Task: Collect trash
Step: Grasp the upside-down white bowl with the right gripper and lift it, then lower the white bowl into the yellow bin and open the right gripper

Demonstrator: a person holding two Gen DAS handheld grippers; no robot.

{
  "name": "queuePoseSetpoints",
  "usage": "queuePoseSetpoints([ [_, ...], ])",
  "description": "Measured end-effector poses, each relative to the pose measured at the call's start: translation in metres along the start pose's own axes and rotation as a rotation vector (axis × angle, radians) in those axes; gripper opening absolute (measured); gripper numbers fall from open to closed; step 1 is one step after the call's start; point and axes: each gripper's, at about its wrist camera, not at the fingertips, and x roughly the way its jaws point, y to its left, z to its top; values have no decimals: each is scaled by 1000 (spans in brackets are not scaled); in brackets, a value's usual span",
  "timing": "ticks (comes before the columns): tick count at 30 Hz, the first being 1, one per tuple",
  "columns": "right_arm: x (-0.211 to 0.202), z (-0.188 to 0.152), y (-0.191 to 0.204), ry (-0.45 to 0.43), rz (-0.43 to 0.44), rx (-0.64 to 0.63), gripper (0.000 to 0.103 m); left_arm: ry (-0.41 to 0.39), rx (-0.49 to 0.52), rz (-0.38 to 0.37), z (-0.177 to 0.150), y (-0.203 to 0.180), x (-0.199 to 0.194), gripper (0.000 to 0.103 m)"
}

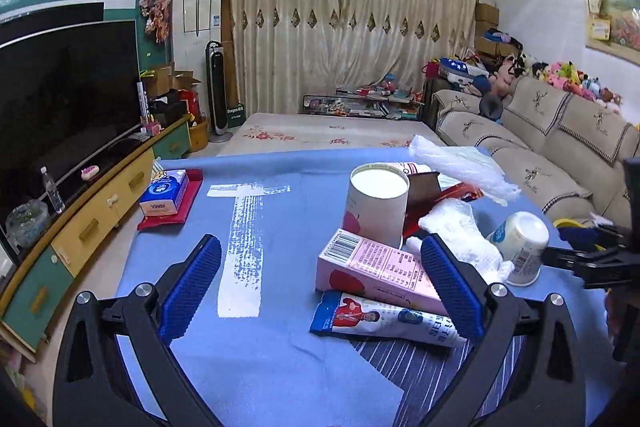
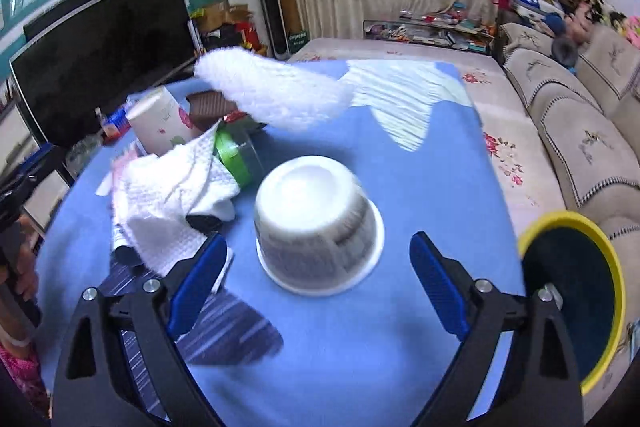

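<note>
Reaching toward the trash pile, the right hand-held gripper (image 2: 318, 281) has its blue pads spread wide and pinches nothing — the overturned white yogurt cup (image 2: 318, 223) stands base-up just ahead of the gap, in the lower middle of the right wrist frame, apart from both pads. That cup's axis is upright, flared rim down on the blue-covered desk (image 2: 420, 167), so closing in from either side looks like the coming move. The right side is plainly the nearer one; in the left wrist view the same cup sits at the right edge of the frame.

The left hand-held gripper (image 1: 320, 291) is also spread and empty. A pink carton (image 1: 376, 273) lies on its side at centre right of that frame, long axis running from left to lower right, with its far end behind the right pad; whether they touch cannot be told.

Counted outward: one yogurt cup, one pink carton, one blue-and-white wrapper (image 1: 384, 319) flat in front of it, one tall paper cup (image 1: 376, 205) upright behind, one crumpled white paper towel (image 2: 172, 195), one green-lidded jar (image 2: 236, 159) on its side, one white plastic bag (image 2: 272, 95) at upper centre. A yellow-rimmed bin (image 2: 576, 291) sits at the lower right edge, probably the destination.
</note>
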Motion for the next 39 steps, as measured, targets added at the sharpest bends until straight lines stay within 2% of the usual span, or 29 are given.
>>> queuePoseSetpoints([
  [3,12,2,4,15,-17,-4,88,-2,-3,-9,-3,-10,-3,98],
  [9,34,8,-3,45,-33,35,88,28,-52,-41,-5,-7,0,98],
  [13,40,8,-4,54,-22,30,78,28,-43,-39,-7,-9,0,98],
  [18,29,5,-1,33,-29,31,78,29,-28,-32,-8,-13,1,98],
  [28,-28,-16,-17,-52,-4,103,78,28,-19,-28,-10,-18,0,98],
  [32,-53,-24,-40,-100,-54,173,78,28,-14,-28,-10,-20,1,98],
  [36,-73,-32,-84,-135,-157,255,78,30,-4,-27,-12,-22,0,98],
  [39,-77,-42,-122,-133,-268,323,78,27,6,-23,-12,-25,-1,98],
])
